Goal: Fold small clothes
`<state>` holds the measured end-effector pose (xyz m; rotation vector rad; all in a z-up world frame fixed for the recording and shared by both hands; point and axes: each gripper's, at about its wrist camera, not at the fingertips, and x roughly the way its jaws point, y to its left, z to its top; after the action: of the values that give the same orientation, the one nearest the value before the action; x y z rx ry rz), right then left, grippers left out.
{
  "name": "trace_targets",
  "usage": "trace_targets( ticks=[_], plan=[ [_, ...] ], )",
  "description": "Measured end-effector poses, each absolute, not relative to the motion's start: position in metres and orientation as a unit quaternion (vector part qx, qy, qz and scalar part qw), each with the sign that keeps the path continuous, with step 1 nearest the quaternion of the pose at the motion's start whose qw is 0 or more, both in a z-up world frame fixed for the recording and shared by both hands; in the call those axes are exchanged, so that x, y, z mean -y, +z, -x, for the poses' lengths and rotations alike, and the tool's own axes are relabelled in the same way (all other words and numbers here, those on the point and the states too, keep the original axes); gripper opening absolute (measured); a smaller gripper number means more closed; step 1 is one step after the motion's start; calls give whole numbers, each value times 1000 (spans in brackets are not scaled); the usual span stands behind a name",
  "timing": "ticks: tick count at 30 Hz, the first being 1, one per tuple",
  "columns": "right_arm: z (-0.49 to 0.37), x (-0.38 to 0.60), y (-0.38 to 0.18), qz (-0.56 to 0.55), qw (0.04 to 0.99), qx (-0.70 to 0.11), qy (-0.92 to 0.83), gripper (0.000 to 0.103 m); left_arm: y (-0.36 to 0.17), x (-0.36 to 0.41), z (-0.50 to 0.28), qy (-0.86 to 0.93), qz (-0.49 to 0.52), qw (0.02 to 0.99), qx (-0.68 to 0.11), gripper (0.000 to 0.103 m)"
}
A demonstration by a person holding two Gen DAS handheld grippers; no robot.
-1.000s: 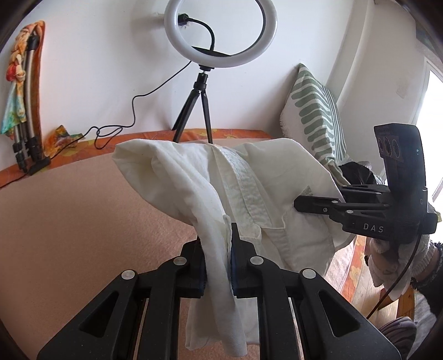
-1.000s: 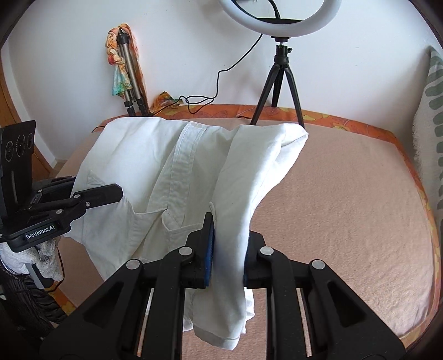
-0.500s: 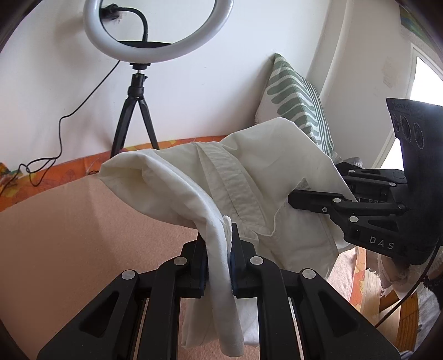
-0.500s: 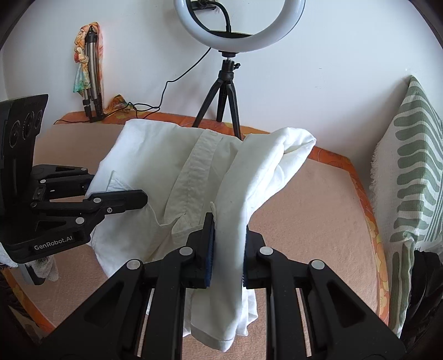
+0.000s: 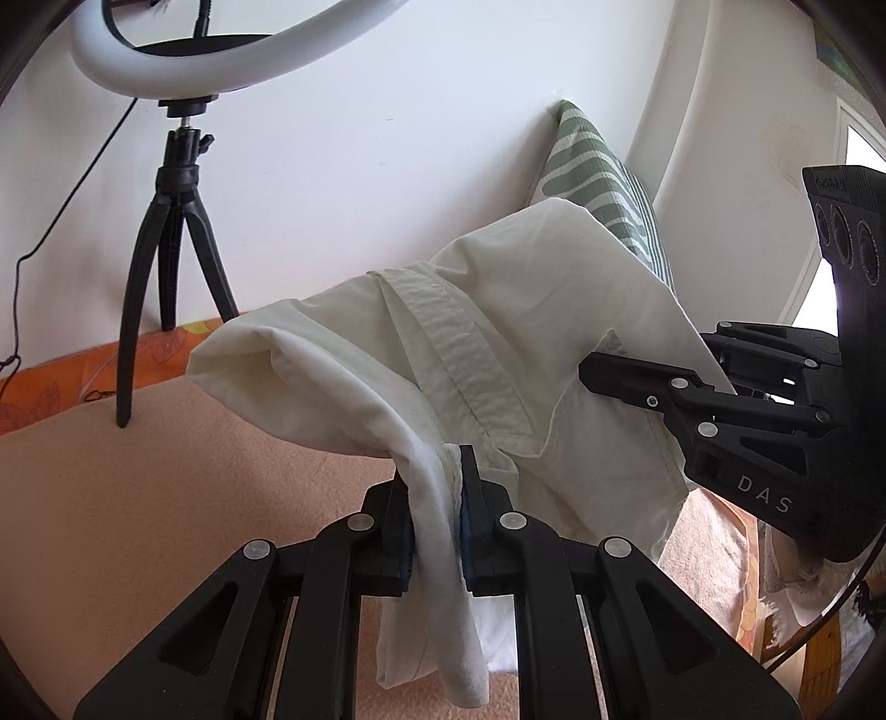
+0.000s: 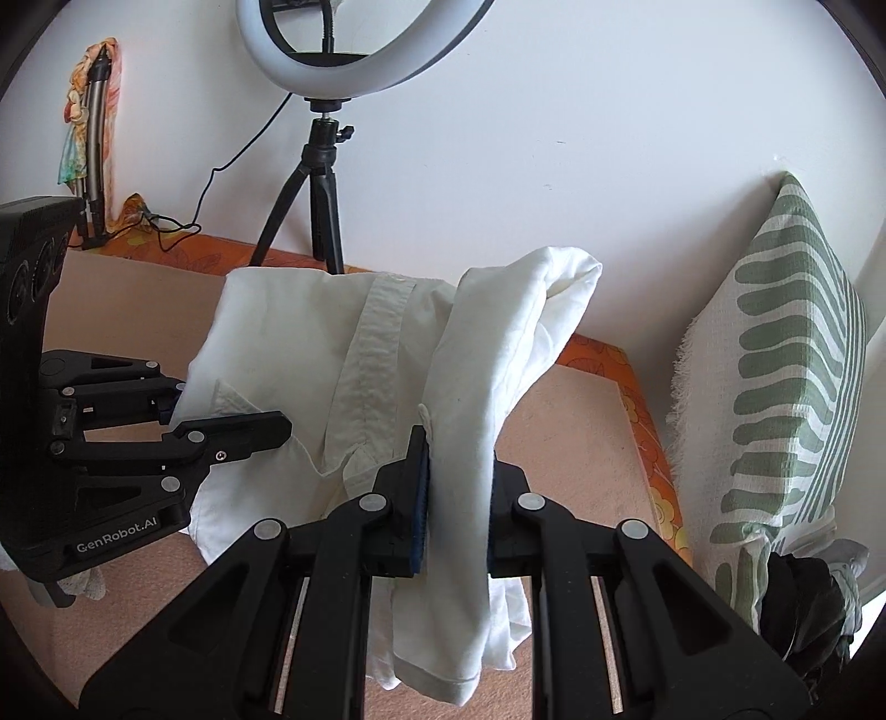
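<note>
My left gripper (image 5: pixel 434 498) pressed together on bunched fold of white shirt (image 5: pixel 498 332), fabric tail hanging below pads. My right gripper (image 6: pixel 455 487) likewise pinching another bunched fold of same shirt (image 6: pixel 354 354). Shirt held up in air between both grippers, button placket facing cameras, draped above peach blanket (image 5: pixel 166 498) on bed. Beyond shirt: ring light (image 6: pixel 360 39) on black tripod (image 6: pixel 315 183) against white wall. Green-striped pillow (image 6: pixel 775 387) upright at right end of bed, leaning on wall.
</note>
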<state>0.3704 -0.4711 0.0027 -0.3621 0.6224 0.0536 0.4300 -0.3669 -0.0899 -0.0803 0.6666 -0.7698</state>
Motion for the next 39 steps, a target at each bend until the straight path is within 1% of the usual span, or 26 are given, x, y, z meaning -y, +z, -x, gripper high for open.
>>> trace_targets(
  ticks=[6,7,9,10,11,12,13,14,16,17,20,21,23,25,34,39],
  plan=[
    [-400,491,-15,180,931,-318,-11,15,-106,388,-449,-356,31,871,-338,11],
    [-406,495,-19,179,929,-324,-20,16,-109,390,-453,-352,31,870,-344,15],
    [-412,503,-24,172,927,-332,-40,22,-114,392,-459,-340,35,866,-364,22],
    [-414,506,-25,173,926,-331,-55,36,-115,391,-461,-338,39,863,-373,29],
    [-414,507,-25,178,927,-324,-70,54,-116,389,-461,-337,42,862,-375,34],
    [-410,507,-24,184,928,-313,-78,63,-116,387,-460,-334,42,864,-374,46],
    [-406,507,-22,186,931,-303,-83,75,-115,384,-458,-331,41,868,-368,59],
    [-403,507,-19,186,934,-294,-85,80,-113,381,-455,-329,41,872,-360,63],
    [-398,506,-14,188,935,-286,-90,82,-111,375,-453,-322,36,879,-350,75],
    [-398,506,-12,190,935,-285,-93,83,-111,373,-452,-316,32,882,-348,76],
    [-391,501,-6,190,936,-283,-90,84,-109,366,-450,-319,24,883,-344,76],
    [-387,500,-4,188,937,-281,-89,84,-107,365,-448,-319,19,884,-341,78],
    [-381,496,2,183,939,-277,-88,89,-103,361,-444,-317,11,887,-335,79],
    [-371,490,9,177,943,-270,-84,91,-97,355,-440,-318,11,888,-331,79],
    [-315,449,53,159,956,-238,-64,92,-52,306,-399,-303,5,904,-303,79],
    [-277,420,74,148,963,-217,-58,96,-25,274,-368,-296,-1,911,-288,80]
  ],
)
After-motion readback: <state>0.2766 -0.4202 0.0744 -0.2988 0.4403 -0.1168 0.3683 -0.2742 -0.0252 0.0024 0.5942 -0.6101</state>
